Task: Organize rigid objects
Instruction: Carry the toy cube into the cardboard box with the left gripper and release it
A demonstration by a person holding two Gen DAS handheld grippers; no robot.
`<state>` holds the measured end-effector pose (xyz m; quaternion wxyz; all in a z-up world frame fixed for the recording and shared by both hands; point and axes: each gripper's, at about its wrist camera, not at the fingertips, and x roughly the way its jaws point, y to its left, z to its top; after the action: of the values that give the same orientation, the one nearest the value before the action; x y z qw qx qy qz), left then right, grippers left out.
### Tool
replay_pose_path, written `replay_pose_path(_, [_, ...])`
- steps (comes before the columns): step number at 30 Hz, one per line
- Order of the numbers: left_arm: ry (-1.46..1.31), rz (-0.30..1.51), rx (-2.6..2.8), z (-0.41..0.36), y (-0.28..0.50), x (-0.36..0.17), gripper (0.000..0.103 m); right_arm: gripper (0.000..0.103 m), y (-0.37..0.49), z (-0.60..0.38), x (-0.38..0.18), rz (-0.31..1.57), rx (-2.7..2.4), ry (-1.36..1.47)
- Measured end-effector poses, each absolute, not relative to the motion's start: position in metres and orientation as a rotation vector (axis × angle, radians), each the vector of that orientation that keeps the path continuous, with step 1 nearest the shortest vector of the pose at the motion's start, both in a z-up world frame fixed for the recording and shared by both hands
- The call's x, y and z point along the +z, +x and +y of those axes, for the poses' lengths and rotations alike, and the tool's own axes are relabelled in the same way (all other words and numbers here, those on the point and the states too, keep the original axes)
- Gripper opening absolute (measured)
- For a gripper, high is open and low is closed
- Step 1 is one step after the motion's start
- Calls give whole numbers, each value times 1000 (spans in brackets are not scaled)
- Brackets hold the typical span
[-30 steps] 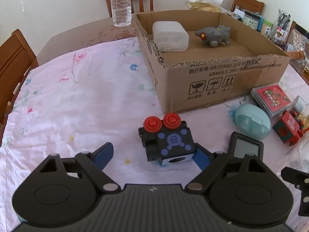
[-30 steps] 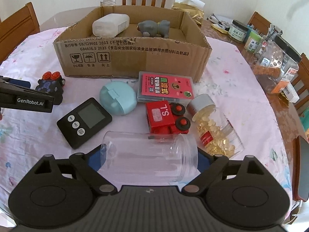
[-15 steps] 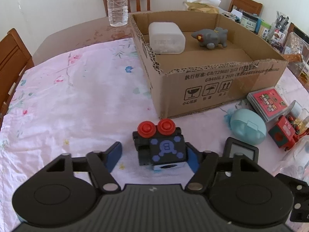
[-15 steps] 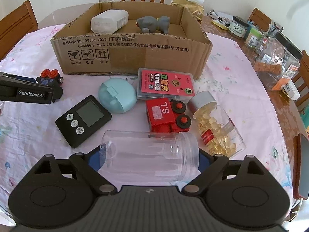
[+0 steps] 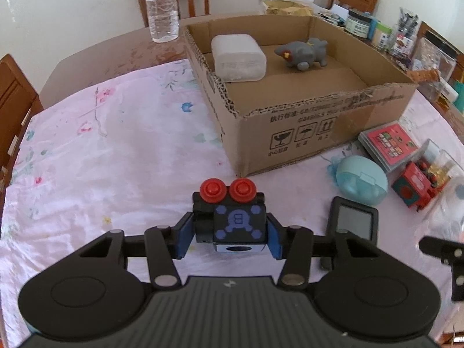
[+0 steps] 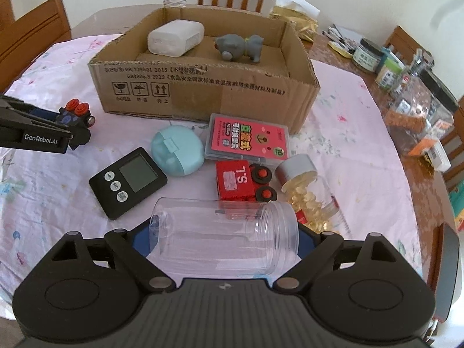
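In the left wrist view, my left gripper (image 5: 229, 233) is shut on a black toy block (image 5: 232, 217) with two red knobs and a blue hexagon face; both blue pads press its sides on the pink floral cloth. The right wrist view shows the same gripper (image 6: 68, 133) on the toy (image 6: 76, 116) at the left edge. My right gripper (image 6: 223, 240) holds a clear plastic jar (image 6: 223, 235) lying sideways, a pad against each end. The open cardboard box (image 5: 319, 121) stands beyond and holds a white container (image 5: 237, 58) and a grey animal figure (image 5: 303, 53).
On the cloth before the box lie a black timer (image 6: 127, 182), a teal round case (image 6: 177, 153), a red card box (image 6: 246, 142), a red toy truck (image 6: 243, 181) and a pill bottle (image 6: 310, 191). Jars crowd the right table edge. A water bottle (image 5: 162, 5) and chairs stand behind.
The left gripper's jaws closed from wide apart onto the black toy block, which now sits squarely between the pads. The right gripper and the clear jar have stayed as they were.
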<state>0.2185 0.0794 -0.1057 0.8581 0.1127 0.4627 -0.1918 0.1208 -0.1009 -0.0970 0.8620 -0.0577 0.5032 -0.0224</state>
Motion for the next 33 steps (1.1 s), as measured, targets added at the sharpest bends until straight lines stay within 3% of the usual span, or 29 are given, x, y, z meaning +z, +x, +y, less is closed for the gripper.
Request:
replay_pose_path(8, [292, 989, -538, 79, 207, -70, 50, 94, 124, -109, -70, 1048, 63, -151])
replay_pose_path(17, [273, 831, -579, 54, 217, -11, 50, 94, 138, -120, -29, 957, 136, -214])
replay_pose_path(29, [269, 792, -521, 13, 266, -16, 50, 94, 166, -145, -5, 869, 166, -229])
replay_pose_path(31, [264, 793, -508, 11, 271, -21, 58, 94, 171, -148, -4, 865, 174, -232])
replay_pose_path(33, [270, 793, -488, 10, 270, -24, 94, 94, 176, -150, -4, 862, 184, -237])
